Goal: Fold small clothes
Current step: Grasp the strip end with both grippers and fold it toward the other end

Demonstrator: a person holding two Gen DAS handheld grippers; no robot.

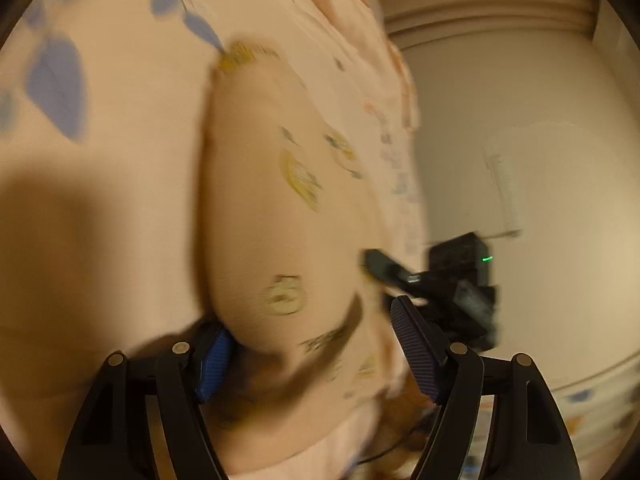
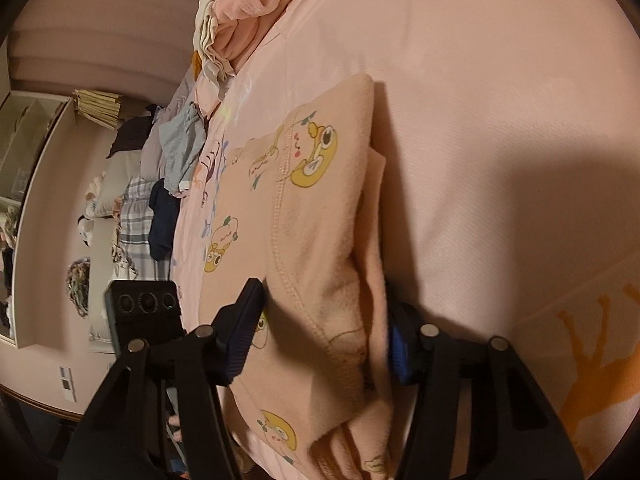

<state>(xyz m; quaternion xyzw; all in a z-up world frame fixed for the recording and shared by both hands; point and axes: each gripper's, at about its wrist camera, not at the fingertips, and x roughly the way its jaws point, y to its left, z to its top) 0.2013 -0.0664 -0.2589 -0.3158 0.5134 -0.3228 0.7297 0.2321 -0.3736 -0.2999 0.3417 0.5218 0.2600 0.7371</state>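
garment: small peach fleece garment printed with yellow cartoon characters, folded into a thick pad, stitched seam curving across the top layer; lies on the pink printed bedsheet
garment, left view: same piece, motion-blurred, prints only readable as yellow blobs
writing: none legible on garment, sheet or grippers
left gripper: jaws fairly wide, near end of the garment sits between them; left blue pad is against the fabric edge, right pad looks just clear of it; firm clamp cannot be confirmed through the blur
right gripper: jaws part-way closed, straddling the folded stack at its near end; left dark pad is over the lower layer beside the fold, right blue pad is at the stack's right edge; contact there too shadowed to call
other: pile of unfolded clothes far end of bed, well apart from garment; black phone with three lenses left of right gripper
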